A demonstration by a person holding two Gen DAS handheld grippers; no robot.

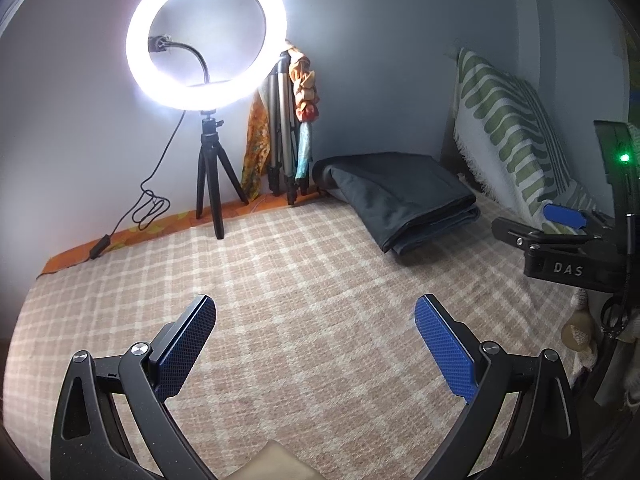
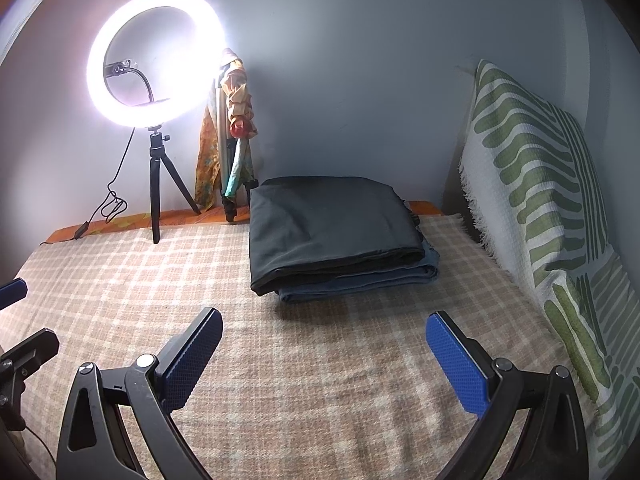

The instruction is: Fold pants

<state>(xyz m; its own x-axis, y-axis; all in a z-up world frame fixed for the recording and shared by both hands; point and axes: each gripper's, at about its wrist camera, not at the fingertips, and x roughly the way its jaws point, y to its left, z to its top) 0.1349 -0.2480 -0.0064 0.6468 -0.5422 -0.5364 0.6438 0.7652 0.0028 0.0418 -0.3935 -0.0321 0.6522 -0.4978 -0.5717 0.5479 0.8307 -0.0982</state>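
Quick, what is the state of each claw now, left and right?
Left claw: open, holding nothing, above the checked blanket.
Right claw: open, holding nothing, short of the folded pants.

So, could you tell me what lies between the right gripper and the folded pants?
Nothing but bare checked blanket: in the right wrist view, the open right gripper faces the folded pants across an uncluttered stretch.

light: ring lamp (image 1: 206,36) blown out (haloed glare) | room dim | edges: fisheye bend, dark vignette
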